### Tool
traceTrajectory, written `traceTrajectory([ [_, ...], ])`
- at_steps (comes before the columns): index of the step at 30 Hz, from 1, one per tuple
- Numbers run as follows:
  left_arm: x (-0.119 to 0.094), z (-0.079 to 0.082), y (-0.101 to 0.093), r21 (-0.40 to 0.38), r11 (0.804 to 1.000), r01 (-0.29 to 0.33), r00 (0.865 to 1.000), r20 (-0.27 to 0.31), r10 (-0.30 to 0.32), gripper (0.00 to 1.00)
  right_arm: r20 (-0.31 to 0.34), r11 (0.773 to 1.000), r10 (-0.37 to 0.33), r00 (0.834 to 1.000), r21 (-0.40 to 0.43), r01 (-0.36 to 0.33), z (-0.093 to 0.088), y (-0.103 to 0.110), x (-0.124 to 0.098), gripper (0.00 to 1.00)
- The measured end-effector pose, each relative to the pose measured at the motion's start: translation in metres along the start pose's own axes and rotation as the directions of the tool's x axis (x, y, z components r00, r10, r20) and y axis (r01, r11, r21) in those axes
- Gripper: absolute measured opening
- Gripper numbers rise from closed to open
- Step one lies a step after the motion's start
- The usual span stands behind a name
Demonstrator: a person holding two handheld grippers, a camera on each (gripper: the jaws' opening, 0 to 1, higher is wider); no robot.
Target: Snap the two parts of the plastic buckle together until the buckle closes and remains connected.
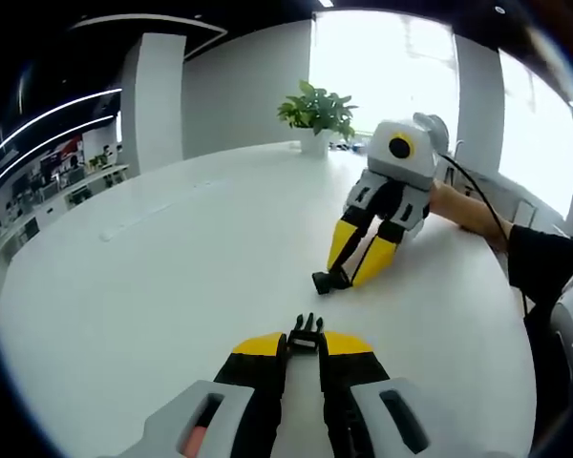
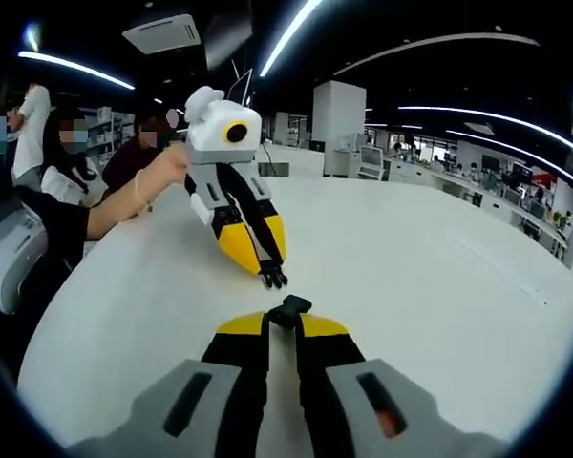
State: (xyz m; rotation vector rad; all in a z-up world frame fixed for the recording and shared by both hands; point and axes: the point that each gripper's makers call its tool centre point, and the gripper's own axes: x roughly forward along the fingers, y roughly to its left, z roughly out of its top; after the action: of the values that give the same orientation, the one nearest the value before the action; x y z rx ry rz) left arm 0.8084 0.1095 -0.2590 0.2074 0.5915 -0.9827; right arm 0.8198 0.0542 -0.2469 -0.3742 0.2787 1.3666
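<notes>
The buckle is in two small black plastic pieces, not joined, each pinched in a tool above a white round tabletop point(image 1: 153, 258). The pronged buckle half point(image 1: 307, 335) shows a centre tongue with a springy arm on each side; in the left gripper view it sticks out past the yellow tips of the left tool point(image 1: 305, 344), prongs pointing away from the camera. The left tool's jaws are drawn nearly together, with only a narrow slit between them, and they clamp the base of that piece. In the right gripper view the same left tool point(image 2: 272, 275) comes down from the upper left at a slant, a hand point(image 2: 169, 164) behind it, the prongs point(image 2: 273, 278) poking from its tip just above the tabletop.

The socket buckle half point(image 2: 289, 311) is a blocky black shell, seen in the right gripper view at the tips of the right tool point(image 2: 283, 324), whose jaws are likewise closed to a thin gap and grip it. In the left gripper view the right tool point(image 1: 349, 277) slopes down from the upper right, the socket point(image 1: 327, 281) at its tip, resting on or just over the tabletop; which of the two I cannot tell.

The two halves face each other, near but apart. A potted plant point(image 1: 315, 116) stands at the far edge of the tabletop
</notes>
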Motion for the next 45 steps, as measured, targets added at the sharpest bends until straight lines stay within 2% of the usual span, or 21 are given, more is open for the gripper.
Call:
traceTrajectory([
  [15, 0.001, 0.001, -0.011, 0.022, 0.999, 0.039, 0.999, -0.002, -0.039, 0.13, -0.005, 0.997, 0.067, 0.998, -0.038, -0.067, 0.004, 0.019, 0.006, 0.11],
  [25, 0.002, -0.003, -0.012, 0.038, 0.998, 0.044, 0.999, -0.026, -0.043, 0.13, -0.021, 0.996, 0.073, 0.997, -0.051, -0.074, 0.001, 0.021, 0.006, 0.11],
  [45, 0.001, -0.004, -0.013, 0.044, 0.998, 0.049, 0.999, -0.025, -0.048, 0.13, -0.015, 0.994, 0.081, 0.997, -0.071, -0.082, 0.001, 0.022, 0.006, 0.11],
])
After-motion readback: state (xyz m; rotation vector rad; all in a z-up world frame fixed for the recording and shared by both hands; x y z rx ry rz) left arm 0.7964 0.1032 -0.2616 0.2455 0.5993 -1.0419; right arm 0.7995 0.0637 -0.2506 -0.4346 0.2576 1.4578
